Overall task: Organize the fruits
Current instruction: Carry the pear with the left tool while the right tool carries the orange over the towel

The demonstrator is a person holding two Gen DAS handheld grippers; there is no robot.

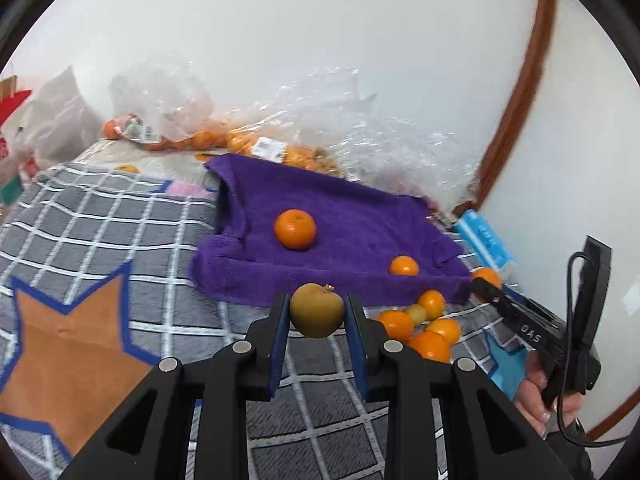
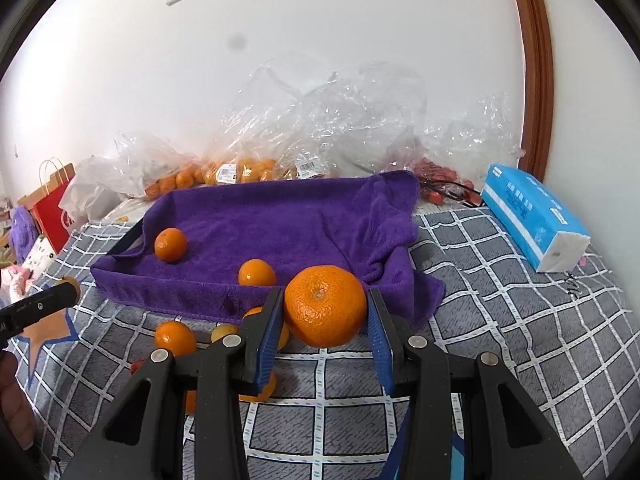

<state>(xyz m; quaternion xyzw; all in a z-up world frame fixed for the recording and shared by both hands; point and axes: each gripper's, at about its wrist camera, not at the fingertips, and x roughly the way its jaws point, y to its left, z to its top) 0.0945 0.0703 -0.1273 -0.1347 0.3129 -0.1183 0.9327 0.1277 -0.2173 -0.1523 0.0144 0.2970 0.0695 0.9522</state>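
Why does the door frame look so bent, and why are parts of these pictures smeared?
Left wrist view: the fisheye lens bows the door frame into an arc, and the blue tissue pack at the edge is blurred. Right wrist view: sharper, soft even light, a grey smudge on the wall, black lens corners.

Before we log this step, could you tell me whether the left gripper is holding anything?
Yes: the left gripper is shut on a greenish-brown fruit, both blue pads pressing its sides.
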